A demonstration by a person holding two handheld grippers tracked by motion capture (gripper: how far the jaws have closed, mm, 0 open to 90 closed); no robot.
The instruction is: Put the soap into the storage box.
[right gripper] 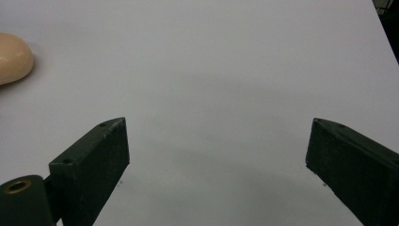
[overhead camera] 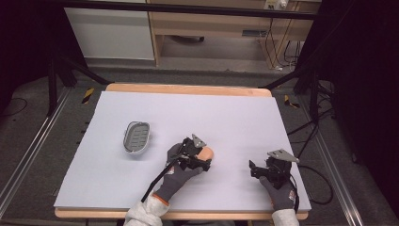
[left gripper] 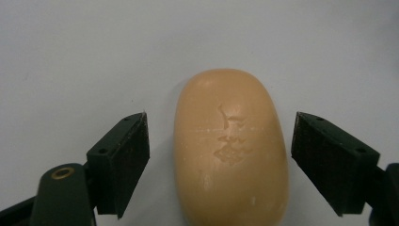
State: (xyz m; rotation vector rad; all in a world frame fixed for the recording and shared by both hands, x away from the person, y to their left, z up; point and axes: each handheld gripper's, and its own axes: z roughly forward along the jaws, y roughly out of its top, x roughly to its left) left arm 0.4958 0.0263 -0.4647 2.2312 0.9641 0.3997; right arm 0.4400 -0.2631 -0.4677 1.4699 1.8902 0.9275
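Observation:
An oval peach-coloured bar of soap (overhead camera: 206, 152) lies on the white table sheet near the middle. My left gripper (overhead camera: 203, 161) sits right over its near end. In the left gripper view the soap (left gripper: 230, 150) lies between the two black jaws, which stand apart on either side with a gap to each, so the left gripper (left gripper: 220, 155) is open around it. A grey soap dish (overhead camera: 137, 137) rests on the sheet to the left. My right gripper (overhead camera: 254, 170) is low at the front right, open (right gripper: 216, 160) with bare sheet between its jaws; the soap (right gripper: 14, 56) shows at the far left of its view.
The white sheet (overhead camera: 188, 122) covers a wooden table with its edge showing at the back (overhead camera: 188, 88). Black cables trail from both grippers toward the front edge. Dark floor, stand legs and rails surround the table.

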